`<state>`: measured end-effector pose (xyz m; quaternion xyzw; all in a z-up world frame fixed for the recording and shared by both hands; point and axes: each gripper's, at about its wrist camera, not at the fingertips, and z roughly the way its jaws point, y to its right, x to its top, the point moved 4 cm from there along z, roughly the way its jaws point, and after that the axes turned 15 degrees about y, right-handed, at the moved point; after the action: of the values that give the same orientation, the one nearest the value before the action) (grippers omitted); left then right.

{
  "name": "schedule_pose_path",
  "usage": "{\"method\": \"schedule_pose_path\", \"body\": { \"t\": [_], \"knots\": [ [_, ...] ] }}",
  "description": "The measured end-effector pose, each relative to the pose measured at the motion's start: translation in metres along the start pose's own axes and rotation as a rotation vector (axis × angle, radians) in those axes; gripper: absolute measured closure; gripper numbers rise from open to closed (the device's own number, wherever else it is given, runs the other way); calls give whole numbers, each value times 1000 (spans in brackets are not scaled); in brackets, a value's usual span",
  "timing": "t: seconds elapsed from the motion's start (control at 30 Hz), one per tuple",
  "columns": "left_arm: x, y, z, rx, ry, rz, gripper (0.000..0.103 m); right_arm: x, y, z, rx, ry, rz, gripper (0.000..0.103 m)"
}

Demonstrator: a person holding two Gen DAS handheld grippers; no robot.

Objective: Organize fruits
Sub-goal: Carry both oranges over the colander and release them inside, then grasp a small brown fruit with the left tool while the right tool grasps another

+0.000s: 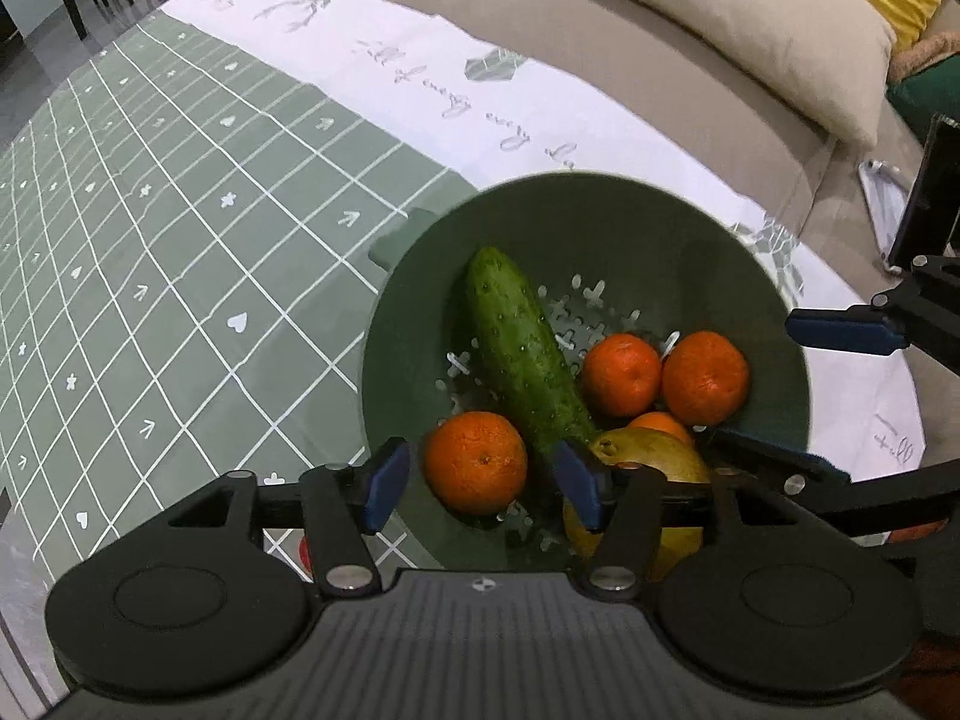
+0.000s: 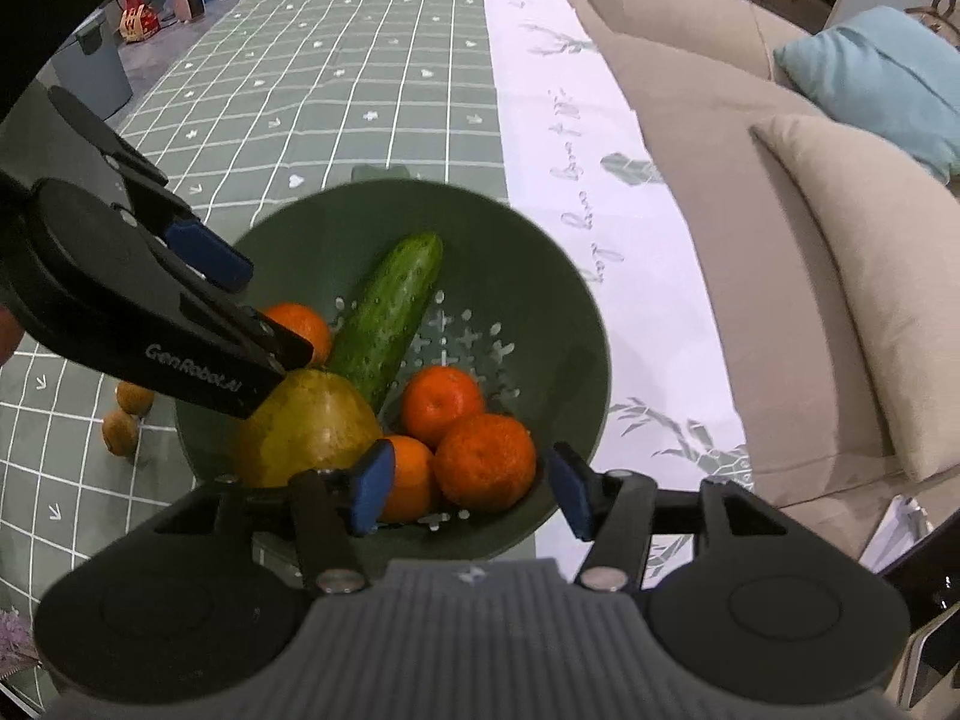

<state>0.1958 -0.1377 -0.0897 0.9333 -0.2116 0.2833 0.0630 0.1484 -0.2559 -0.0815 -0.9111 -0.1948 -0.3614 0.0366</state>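
A green colander bowl [image 1: 630,222] stands on the table and holds a cucumber [image 1: 519,354], several oranges and a yellow-green pear [image 2: 306,426]. My left gripper [image 1: 480,483] is open, its blue pads either side of one orange [image 1: 476,462] at the bowl's near edge, without closing on it. My right gripper [image 2: 468,492] is open and empty over the bowl's near rim, with two oranges [image 2: 485,462] just beyond its pads. The bowl [image 2: 528,276] also shows in the right wrist view, with the left gripper's fingers [image 2: 207,255] reaching in from the left.
The table has a green checked cloth [image 1: 150,228] with a white border. A beige sofa with cushions [image 2: 840,276] runs along the far side. Two kiwis [image 2: 120,431] lie on the cloth left of the bowl. A dark phone or stand [image 1: 924,198] is at the right.
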Motion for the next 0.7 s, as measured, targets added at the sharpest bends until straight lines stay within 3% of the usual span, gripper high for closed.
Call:
{"method": "schedule_pose_path", "body": {
  "t": [0.2, 0.27, 0.53, 0.7],
  "knots": [
    [3, 2, -35, 11, 107, 36, 32, 8, -3, -19, -17, 44, 44, 41],
    [3, 0, -50, 28, 153, 51, 32, 10, -6, -27, -36, 65, 71, 32],
    [-16, -15, -101, 92, 309, 49, 32, 4, -25, -59, -93, 157, 251, 30],
    [-40, -29, -118, 118, 342, 11, 32, -8, -43, -74, -95, 203, 397, 30]
  ]
}}
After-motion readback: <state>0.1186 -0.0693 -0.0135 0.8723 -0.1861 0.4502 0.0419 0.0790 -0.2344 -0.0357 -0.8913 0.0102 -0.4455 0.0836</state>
